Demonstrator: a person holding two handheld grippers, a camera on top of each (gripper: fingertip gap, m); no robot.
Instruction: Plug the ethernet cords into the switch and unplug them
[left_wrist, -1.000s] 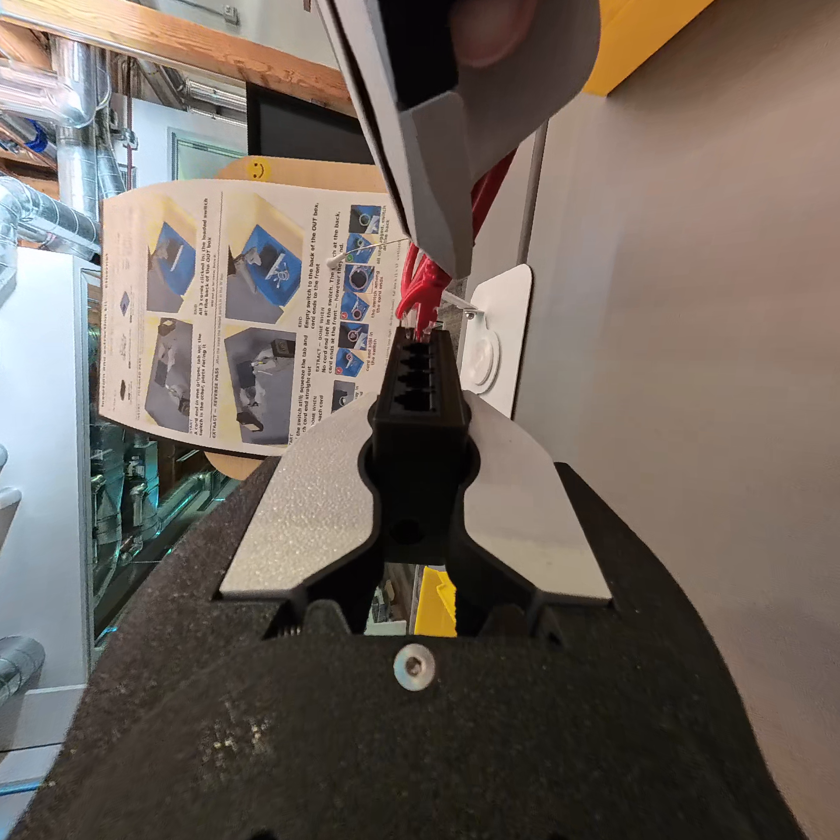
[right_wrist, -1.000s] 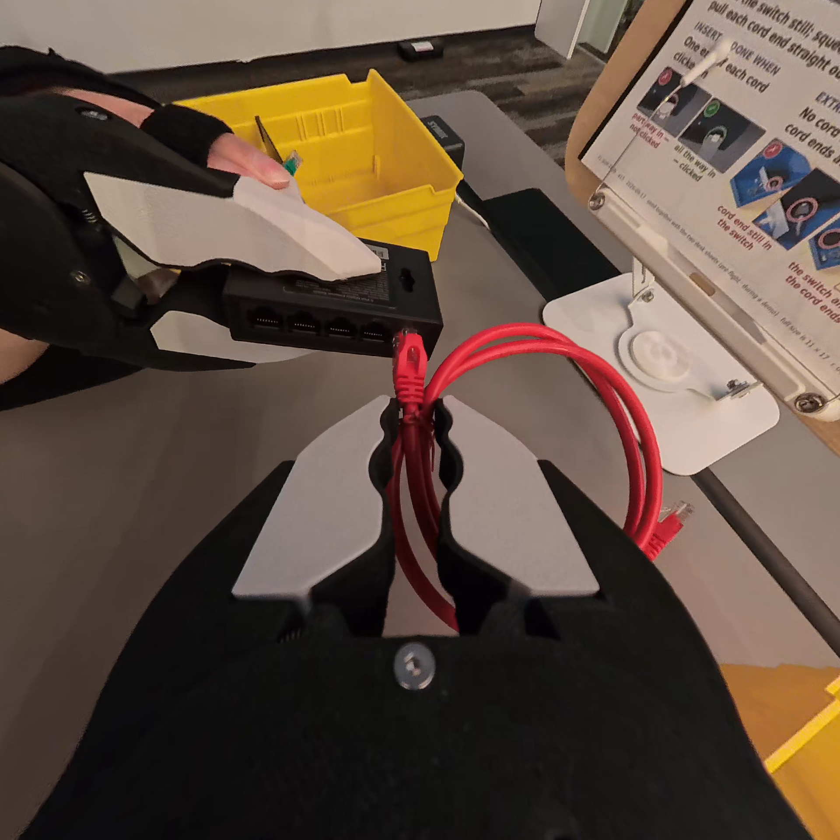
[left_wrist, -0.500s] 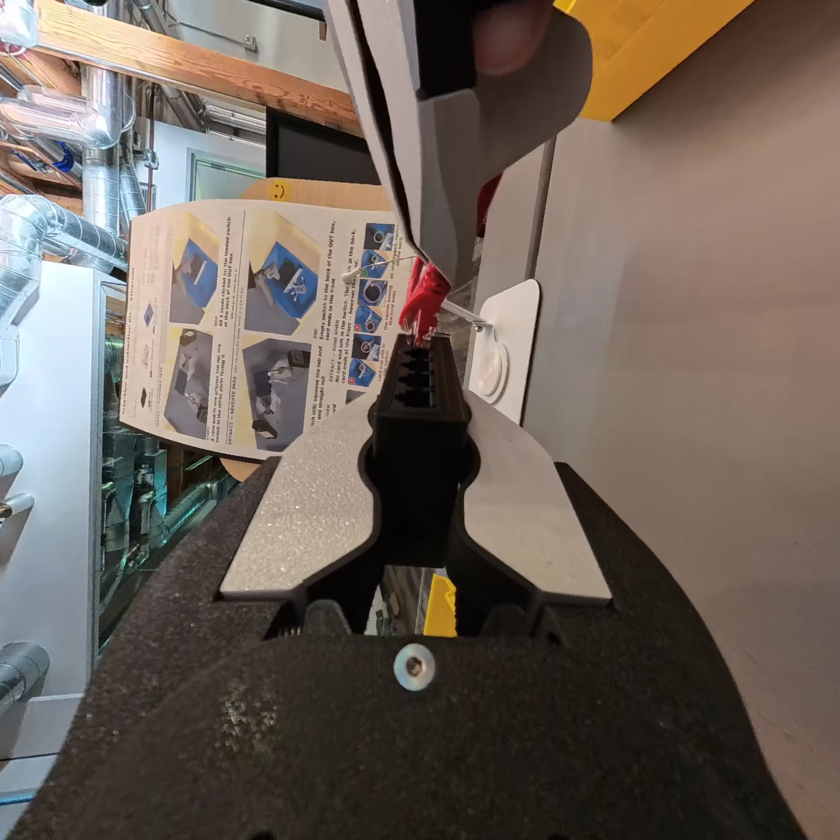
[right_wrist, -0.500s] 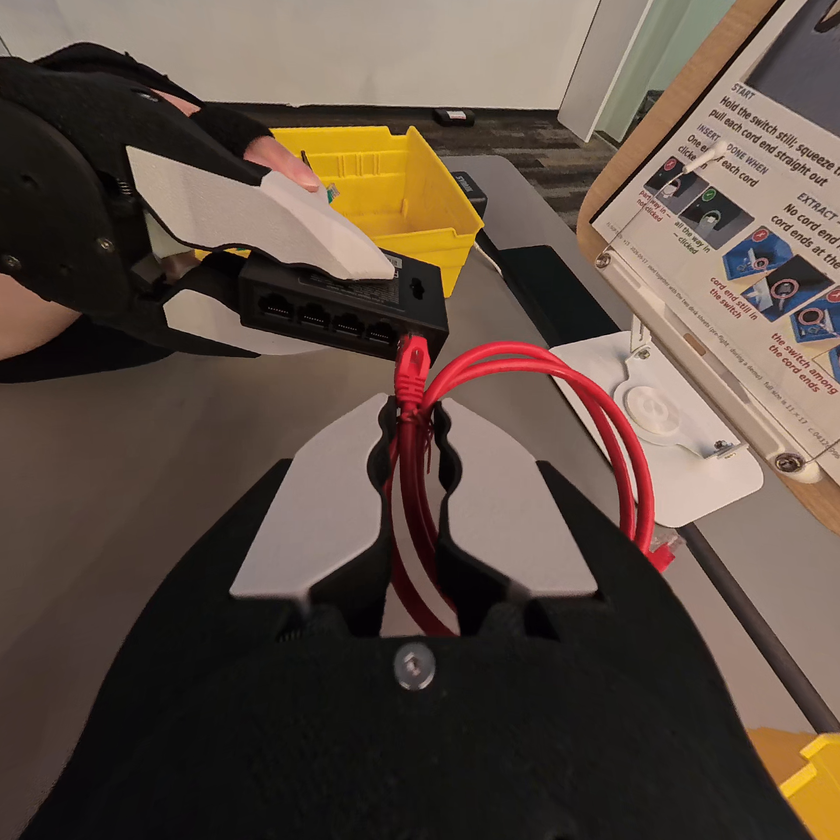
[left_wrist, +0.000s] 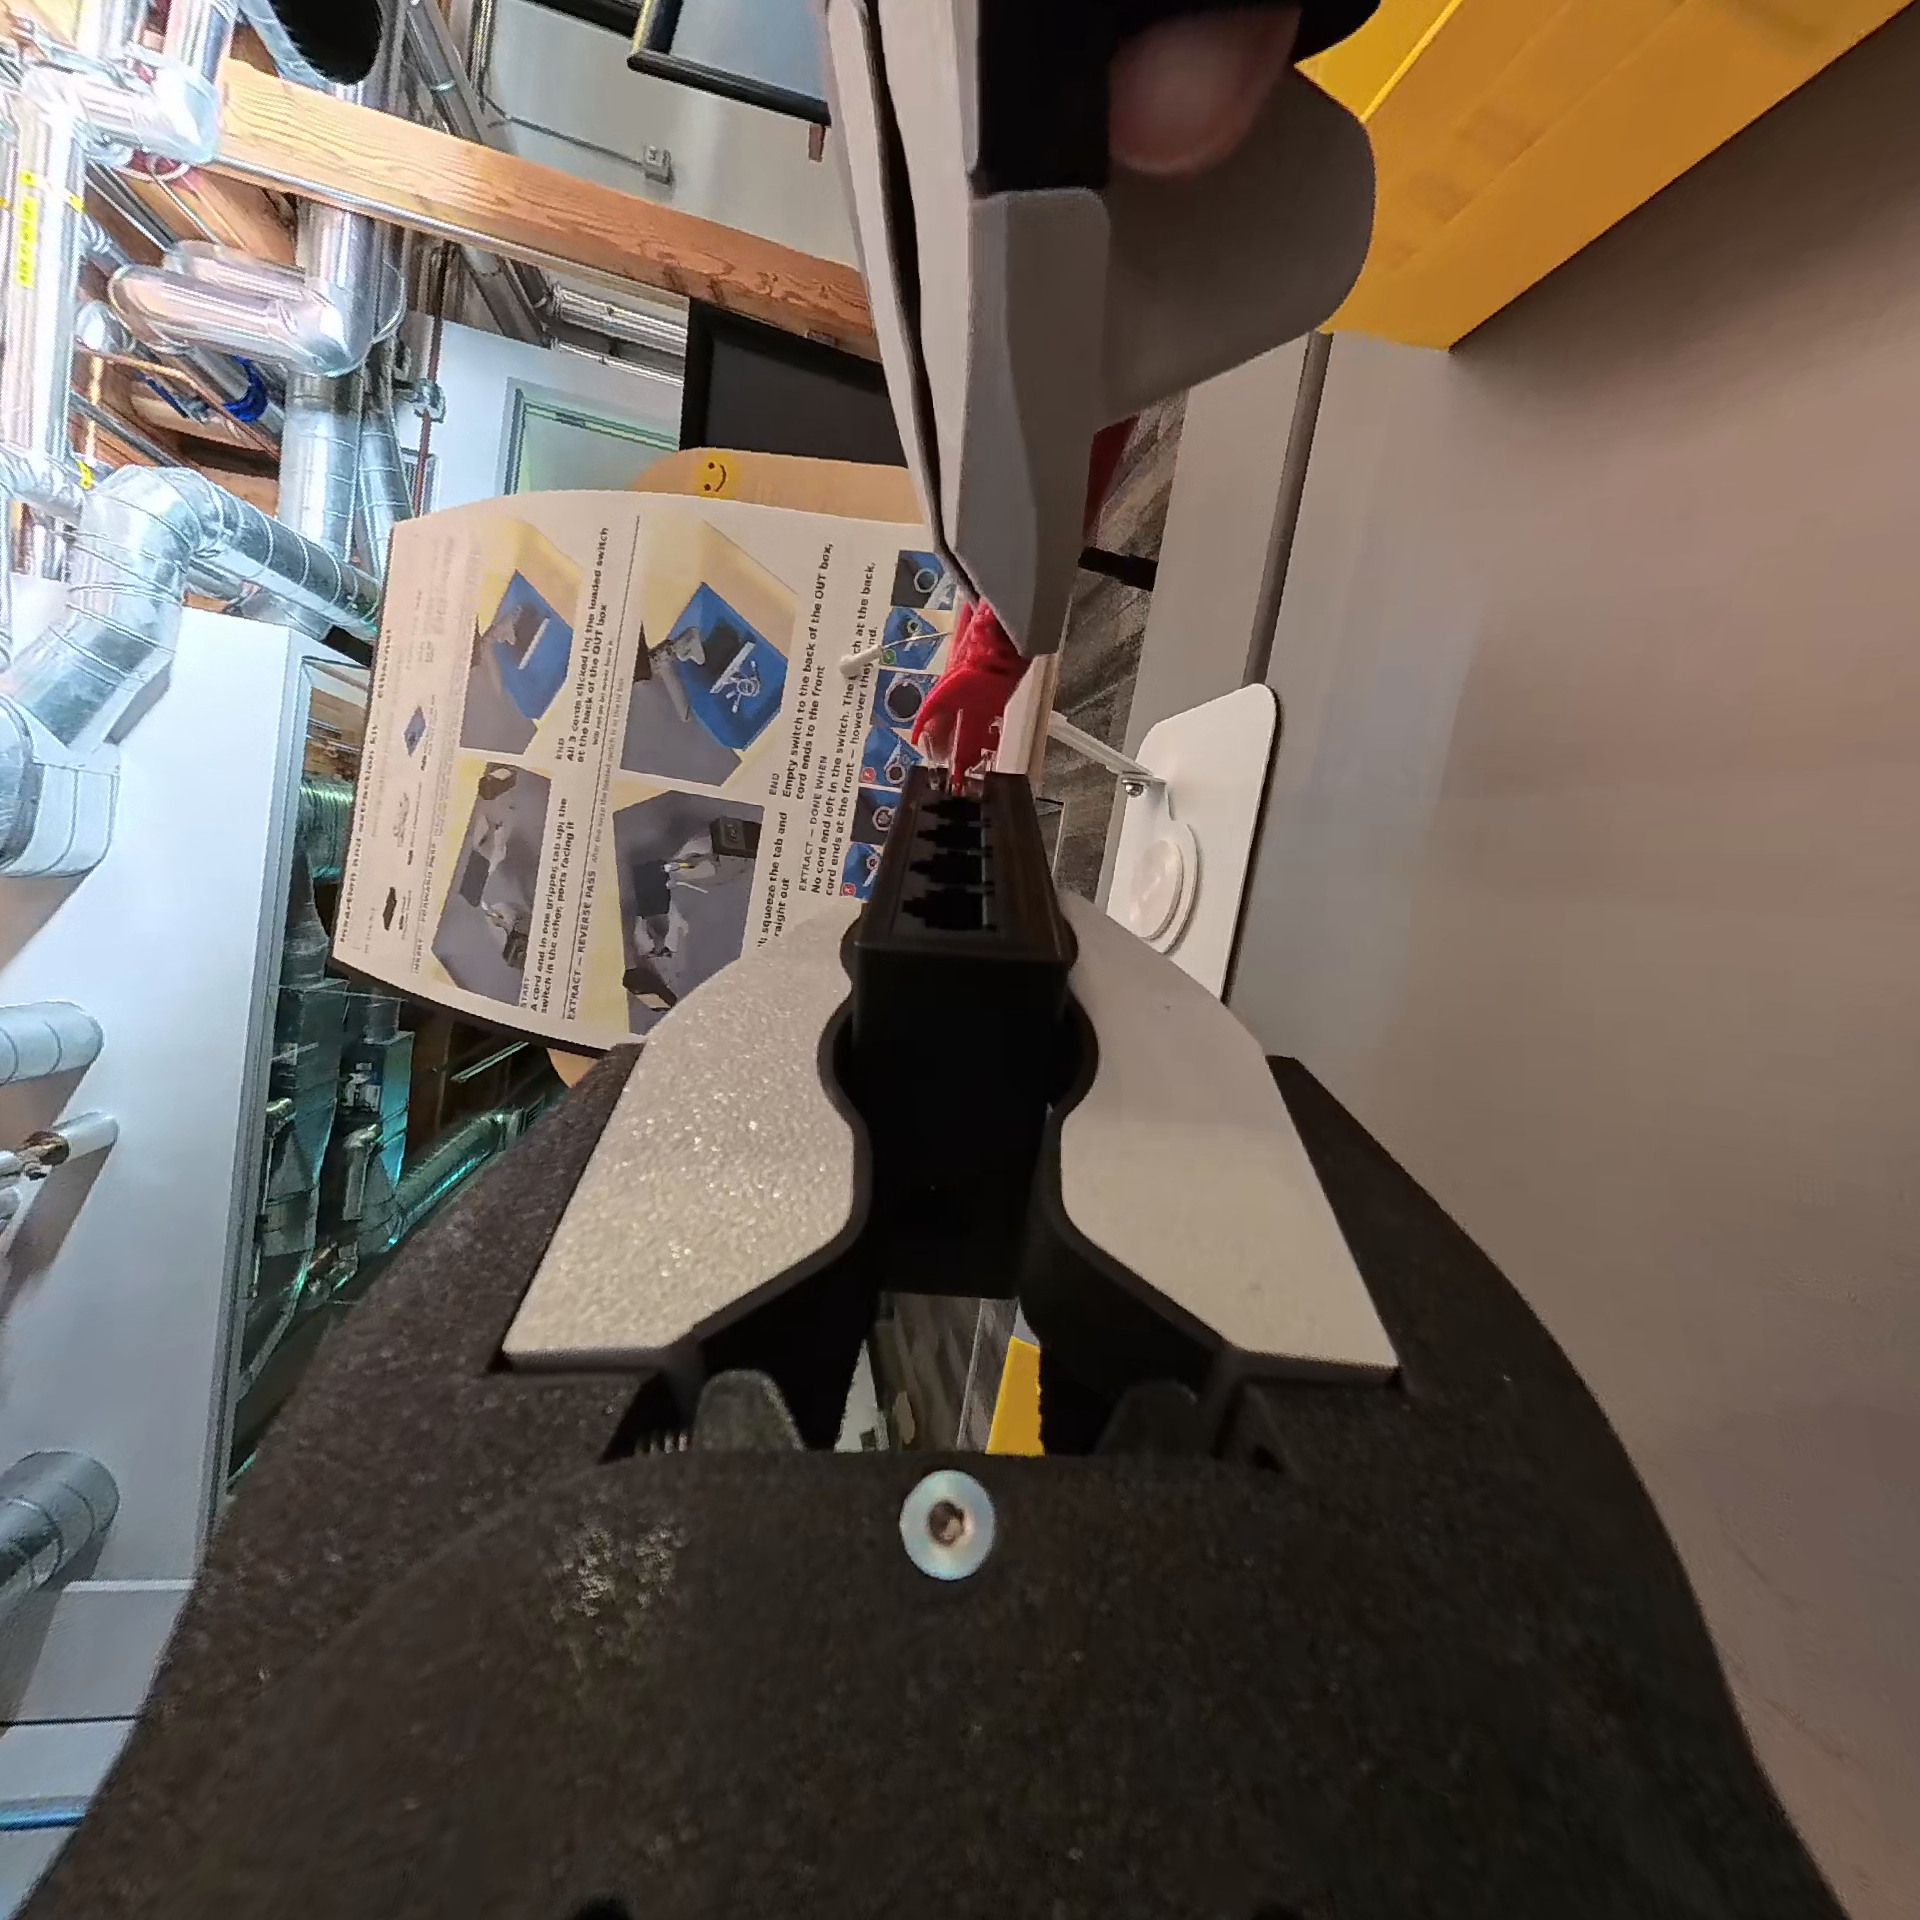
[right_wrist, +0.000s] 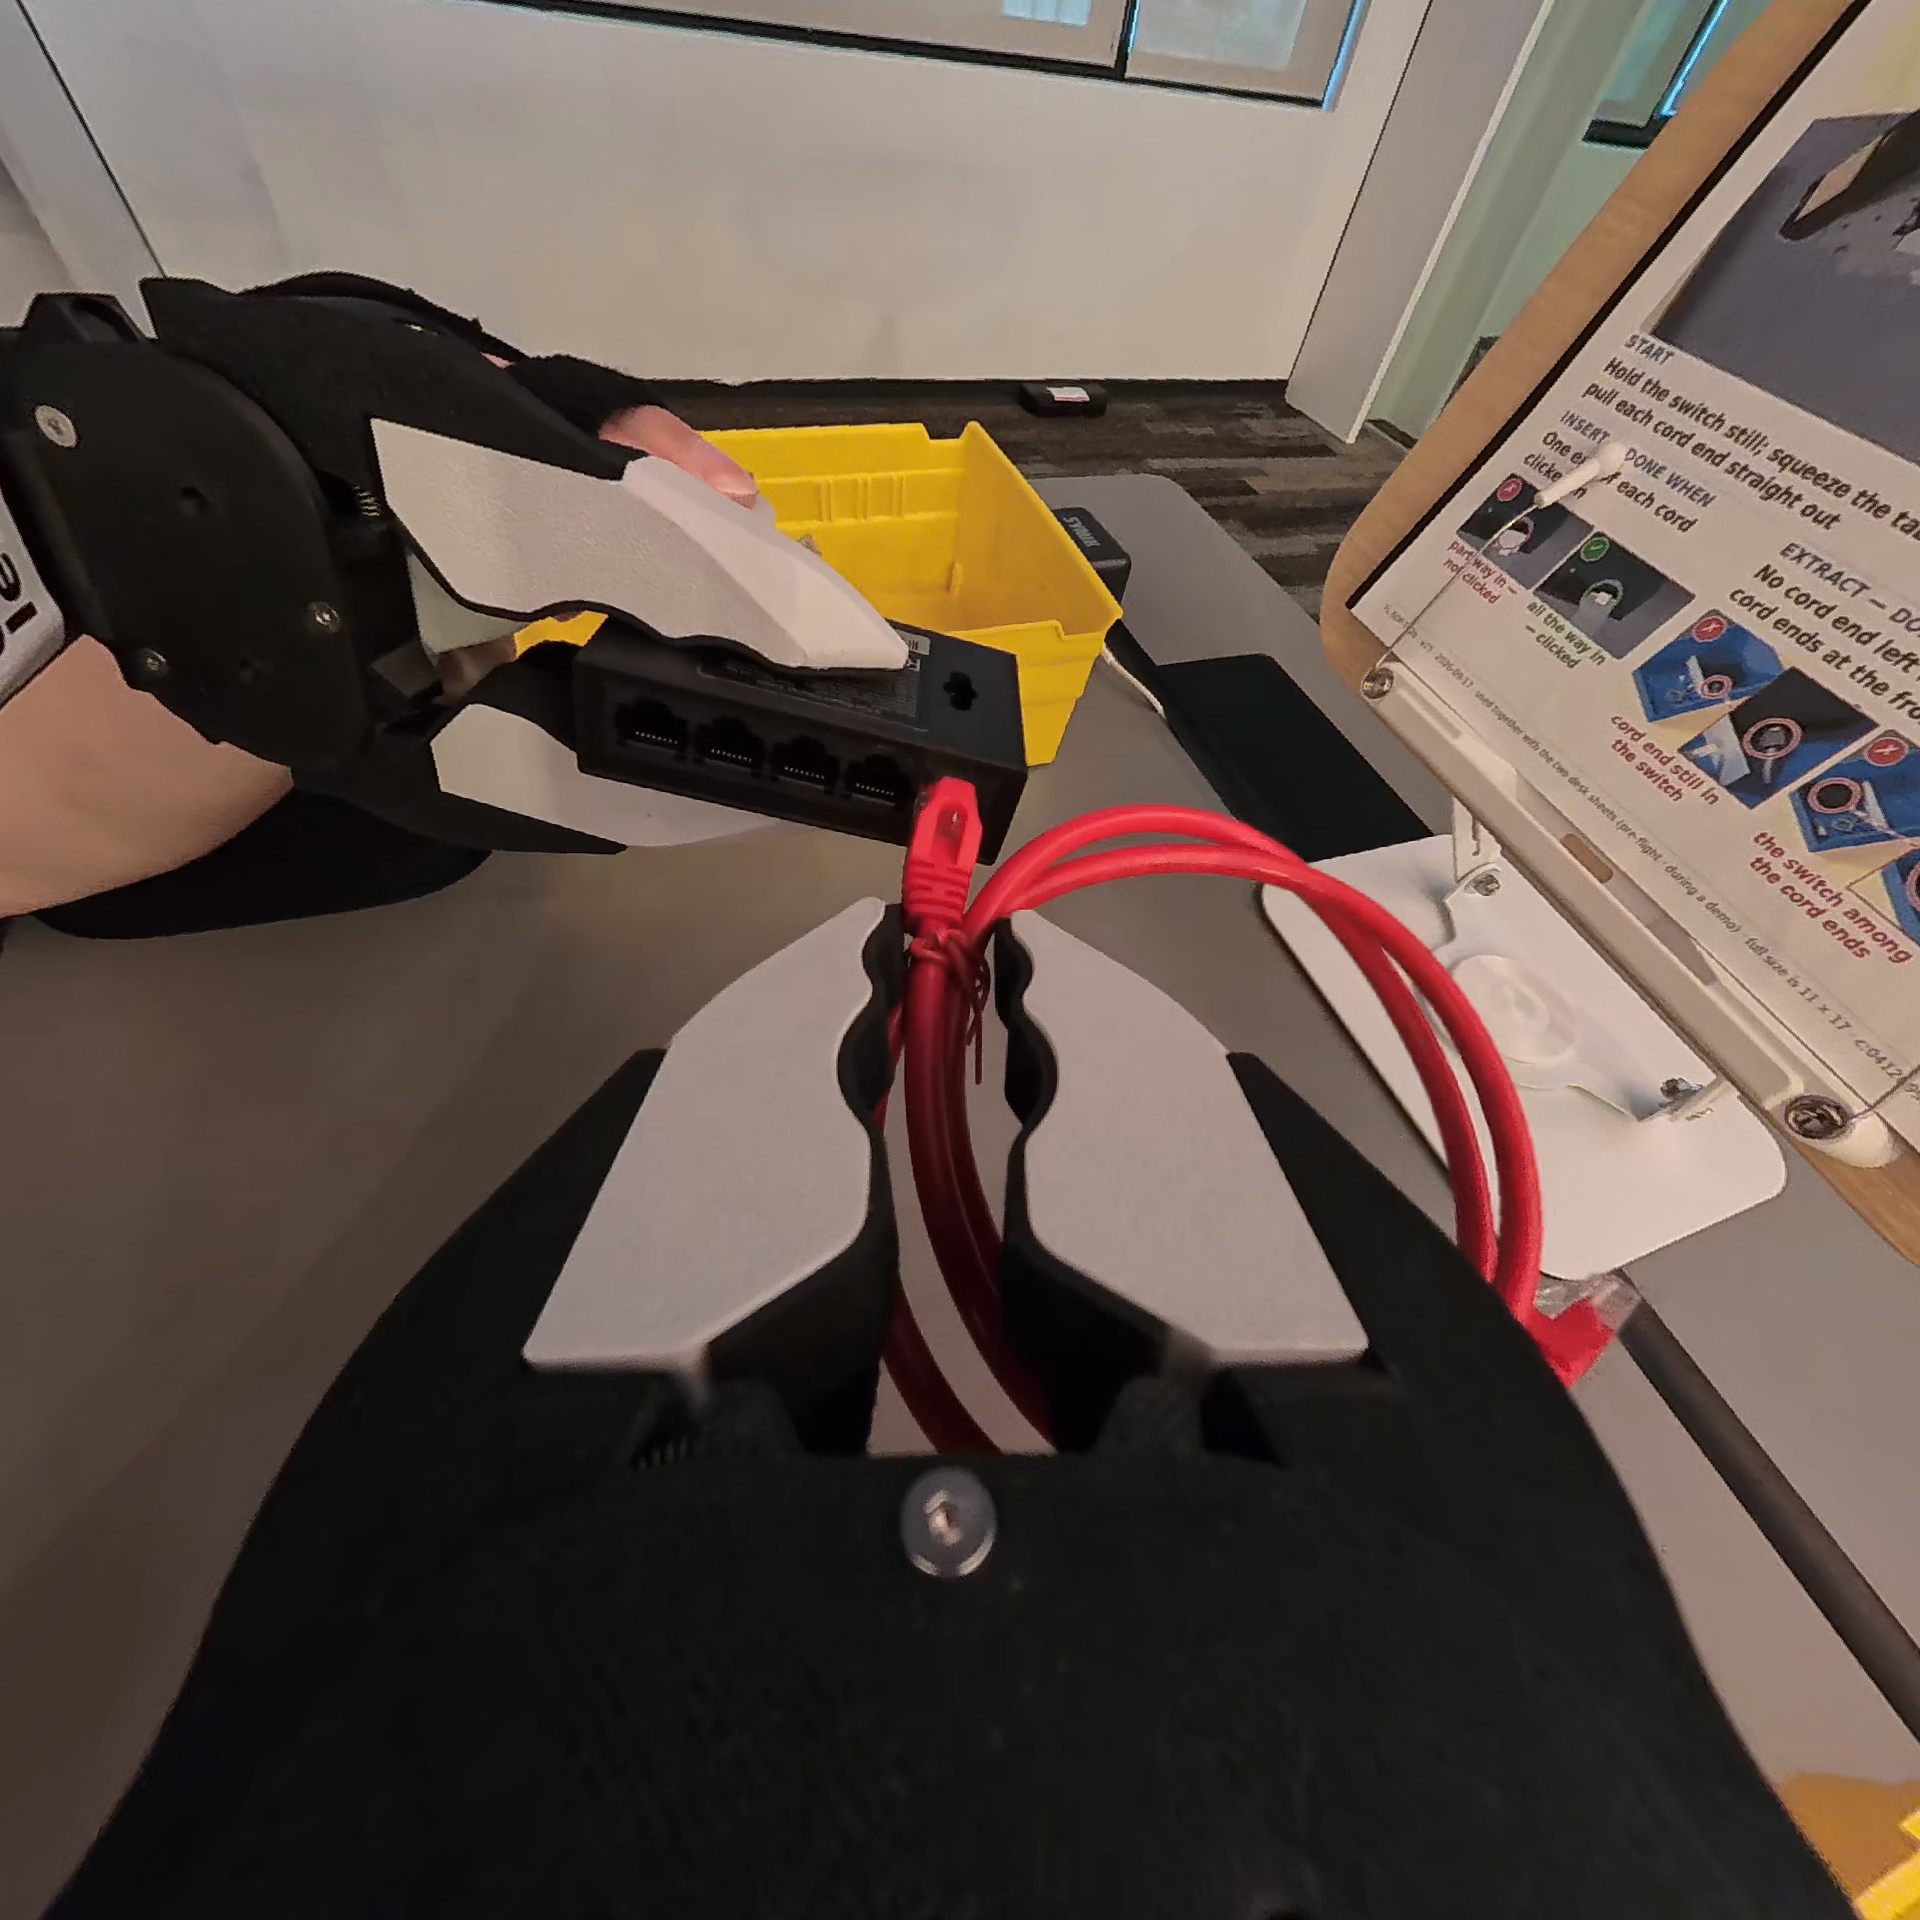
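Observation:
My left gripper (left_wrist: 958, 1023) is shut on a black ethernet switch (left_wrist: 961, 997) and holds it above the grey table; it also shows in the right wrist view (right_wrist: 800, 748), ports facing my right gripper. My right gripper (right_wrist: 940, 935) is shut on a coiled red ethernet cord (right_wrist: 1247, 862). Its red plug (right_wrist: 943, 831) sits in the rightmost port of the switch; the plug shows in the left wrist view (left_wrist: 961, 707) at the far end of the switch. The cord's other plug (right_wrist: 1574, 1325) hangs at the right.
A yellow bin (right_wrist: 935, 551) stands behind the switch. An instruction sheet on a wooden board (right_wrist: 1714, 623) with a white base plate (right_wrist: 1538, 1039) stands at the right. A second yellow bin (left_wrist: 1558, 156) is near my right gripper. The grey table (right_wrist: 312, 1091) lies below. My right fingertips sit around 5 cm from my left ones.
Both grippers rose and tilted upward together, keeping their holds. The red plug stays at the rightmost port of the switch.

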